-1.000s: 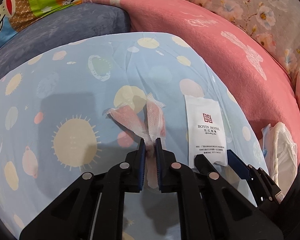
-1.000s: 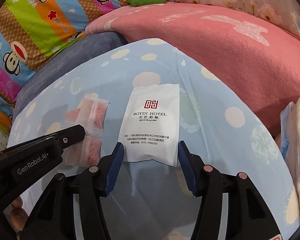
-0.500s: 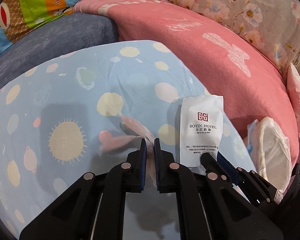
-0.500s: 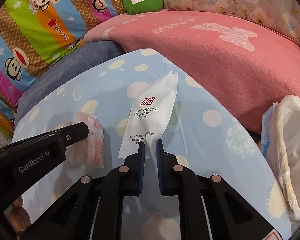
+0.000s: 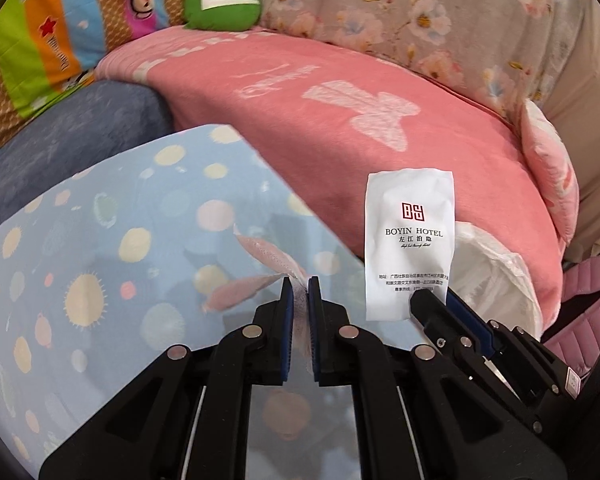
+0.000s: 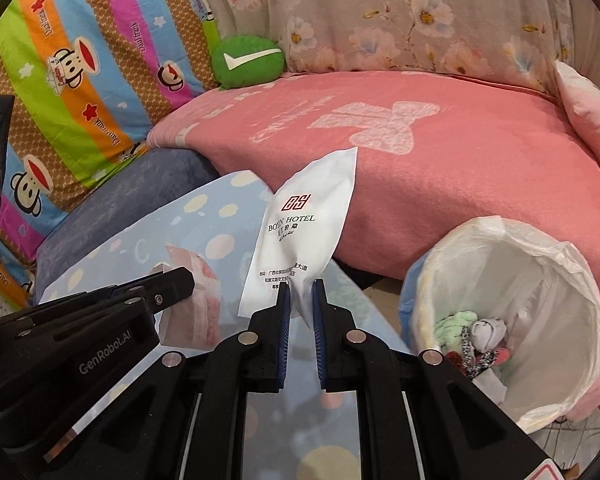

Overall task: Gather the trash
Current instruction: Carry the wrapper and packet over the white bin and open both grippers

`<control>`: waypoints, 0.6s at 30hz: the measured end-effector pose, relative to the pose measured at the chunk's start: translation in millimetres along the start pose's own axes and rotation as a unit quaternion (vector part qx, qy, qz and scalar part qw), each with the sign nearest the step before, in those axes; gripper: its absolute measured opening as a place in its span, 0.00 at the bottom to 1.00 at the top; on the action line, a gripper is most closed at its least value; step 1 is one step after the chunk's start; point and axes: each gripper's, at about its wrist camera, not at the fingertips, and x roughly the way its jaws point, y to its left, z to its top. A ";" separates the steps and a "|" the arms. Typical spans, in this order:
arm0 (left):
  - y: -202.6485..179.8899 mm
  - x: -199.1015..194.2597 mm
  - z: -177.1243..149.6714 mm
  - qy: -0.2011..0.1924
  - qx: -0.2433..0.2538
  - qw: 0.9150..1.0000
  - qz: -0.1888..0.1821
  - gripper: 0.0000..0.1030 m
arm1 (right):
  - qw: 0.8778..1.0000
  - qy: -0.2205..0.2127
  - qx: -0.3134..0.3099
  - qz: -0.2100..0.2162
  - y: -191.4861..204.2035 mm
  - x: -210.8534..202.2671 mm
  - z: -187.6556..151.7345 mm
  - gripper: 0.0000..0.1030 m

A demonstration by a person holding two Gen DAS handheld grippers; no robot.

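Observation:
My left gripper [image 5: 299, 285] is shut on a clear pink sachet strip [image 5: 260, 270] and holds it above the blue dotted table cover [image 5: 100, 264]. The strip also shows in the right wrist view [image 6: 194, 312], behind the left gripper [image 6: 180, 280]. My right gripper [image 6: 299, 290] is shut on the bottom edge of a white BOYIN HOTEL packet [image 6: 300, 236], lifted off the table; the packet also shows in the left wrist view [image 5: 409, 240]. A trash bin with a white liner [image 6: 512, 304] stands to the right, below the table edge, with several scraps inside.
A pink blanket [image 6: 420, 168] covers the sofa behind the table. A grey cushion [image 6: 120, 200], a striped monkey-print cushion [image 6: 80, 72], a green pillow [image 6: 246, 60] and a floral cover [image 6: 400, 20] lie further back.
Both grippers have lifted their items off the table and swung right. The bin has come fully into the right wrist view.

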 end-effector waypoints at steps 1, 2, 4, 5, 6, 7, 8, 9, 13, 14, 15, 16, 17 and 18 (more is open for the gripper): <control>-9.8 -2.2 0.4 -0.002 0.007 1.000 -0.004 0.07 | 1.000 -0.005 0.005 -0.004 -9.5 -7.2 0.6 0.11; -22.9 -4.4 1.2 -0.004 0.015 1.000 -0.010 0.07 | 1.000 -0.010 0.011 -0.009 -19.2 -14.3 1.5 0.11; -44.3 -7.0 1.6 -0.006 0.029 0.999 -0.020 0.07 | 0.999 -0.019 0.022 -0.019 -38.6 -27.4 2.3 0.11; -56.2 -8.0 1.5 -0.007 0.037 0.999 -0.025 0.07 | 0.999 -0.023 0.027 -0.023 -47.9 -33.0 2.4 0.11; -65.2 -8.7 1.2 -0.008 0.044 0.999 -0.029 0.07 | 0.999 -0.026 0.032 -0.028 -57.4 -38.8 2.4 0.11; -74.8 -9.7 0.4 -0.009 0.050 0.998 -0.034 0.07 | 0.998 -0.030 0.038 -0.034 -66.8 -44.2 1.7 0.11; -85.6 -10.8 -0.3 -0.011 0.057 0.998 -0.039 0.07 | 0.998 -0.033 0.045 -0.039 -76.7 -49.6 0.8 0.11; -96.5 -11.7 -1.2 -0.011 0.064 0.997 -0.044 0.07 | 0.997 -0.035 0.051 -0.043 -86.0 -54.6 -0.5 0.11; -132.2 -12.4 -6.0 -0.010 0.086 0.994 -0.061 0.07 | 0.995 -0.041 0.072 -0.062 -120.0 -70.9 -6.6 0.11; -141.6 -12.1 -7.4 -0.009 0.092 0.994 -0.066 0.07 | 0.994 -0.042 0.077 -0.067 -127.7 -74.2 -8.2 0.11; -148.2 -12.2 -8.7 -0.009 0.095 0.993 -0.069 0.07 | 0.993 -0.043 0.082 -0.071 -135.1 -77.3 -9.9 0.11; -154.8 -12.3 -10.2 -0.009 0.099 0.992 -0.072 0.07 | 0.993 -0.044 0.086 -0.074 -141.2 -80.4 -12.2 0.11; -161.1 -11.5 -11.4 -0.009 0.104 0.992 -0.076 0.07 | 0.992 -0.044 0.091 -0.078 -147.7 -82.9 -14.5 0.11; -167.3 -10.1 -12.7 -0.008 0.107 0.991 -0.080 0.07 | 0.991 -0.045 0.094 -0.082 -153.4 -84.8 -16.1 0.11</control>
